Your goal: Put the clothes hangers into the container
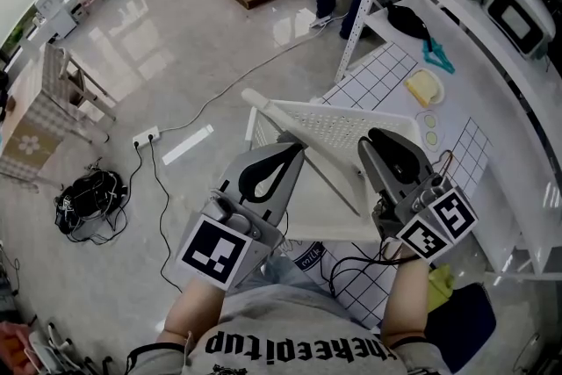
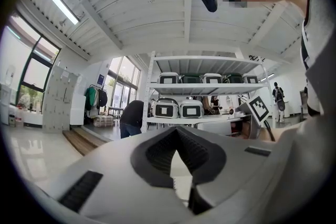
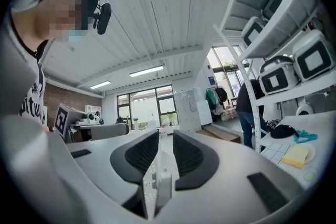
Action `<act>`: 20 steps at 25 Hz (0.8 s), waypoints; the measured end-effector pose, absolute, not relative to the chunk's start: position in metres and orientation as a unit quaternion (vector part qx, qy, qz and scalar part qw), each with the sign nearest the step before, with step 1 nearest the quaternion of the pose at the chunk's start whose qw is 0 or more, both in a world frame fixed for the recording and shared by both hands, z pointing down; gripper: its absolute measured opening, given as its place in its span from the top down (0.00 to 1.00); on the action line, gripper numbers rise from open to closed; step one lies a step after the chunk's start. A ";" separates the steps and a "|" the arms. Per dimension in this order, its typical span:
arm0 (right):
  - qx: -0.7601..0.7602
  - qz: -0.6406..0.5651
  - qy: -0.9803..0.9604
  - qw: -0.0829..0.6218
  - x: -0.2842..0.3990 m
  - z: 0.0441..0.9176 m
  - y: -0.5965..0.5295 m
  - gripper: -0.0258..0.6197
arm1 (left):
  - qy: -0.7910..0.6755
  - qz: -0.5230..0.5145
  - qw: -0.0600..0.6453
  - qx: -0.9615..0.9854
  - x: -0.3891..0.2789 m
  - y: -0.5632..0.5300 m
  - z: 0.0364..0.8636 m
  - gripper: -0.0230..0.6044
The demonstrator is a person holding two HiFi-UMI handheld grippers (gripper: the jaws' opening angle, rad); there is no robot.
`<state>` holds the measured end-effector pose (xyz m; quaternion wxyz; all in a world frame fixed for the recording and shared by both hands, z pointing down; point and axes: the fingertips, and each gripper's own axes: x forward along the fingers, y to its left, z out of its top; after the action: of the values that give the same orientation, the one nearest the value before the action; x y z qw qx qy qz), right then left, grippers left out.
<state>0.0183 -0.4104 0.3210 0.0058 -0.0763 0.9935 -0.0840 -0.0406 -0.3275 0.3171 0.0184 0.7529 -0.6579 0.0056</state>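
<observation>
Between the pads of the right hand-held gripper [image 3: 167,139] stands the thin perforated wall of the white container [image 3: 154,186], but those jaws are spread. There's a clear gap on the 3 o'clock side, so nothing is being pinched. The left hand-held gripper [image 2: 177,131] looks pressed onto the opposite rim, with pale plastic wedged low between its pads, so my guess is that one's carrying the whole thing.

In the head view the container hangs in the air at dead centre, tipped, with its holed wall turned up toward the camera and its long side running roughly 10 to 4 o'clock.

The only hanger I can spot is a teal hanger [image 1: 436,55] lying flat on the white shelf [image 1: 492,110] out at 1 o'clock, well apart from the container. Its long axis seems to run about 11 to 5. It's too small to tell where the hook points.

If it were me, I'd set the container down level on the checked mat [image 1: 373,75], opening up, before the left lets go. Then I'd line the hanger's long axis up with the container's long side so it drops in without snagging.
</observation>
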 end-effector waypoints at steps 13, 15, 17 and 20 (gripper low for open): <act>-0.127 -0.019 0.992 0.016 0.041 0.289 -0.417 0.81 | -0.645 0.007 0.014 0.764 -0.031 -0.328 0.314 0.95; -0.141 -0.013 0.990 0.022 0.046 0.283 -0.418 0.82 | -0.641 0.005 0.011 0.768 -0.030 -0.328 0.313 0.95; -0.158 -0.006 0.987 0.025 0.052 0.278 -0.418 0.83 | -0.635 0.003 0.009 0.773 -0.029 -0.328 0.312 0.95; -0.186 0.009 0.982 0.025 0.059 0.270 -0.415 0.85 | -0.621 -0.001 0.008 0.783 -0.028 -0.329 0.310 0.95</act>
<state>0.0592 -0.4152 0.2700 0.0249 -0.1865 0.9821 0.0085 -0.0277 -0.3291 0.3102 0.0080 0.7835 -0.6214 -0.0008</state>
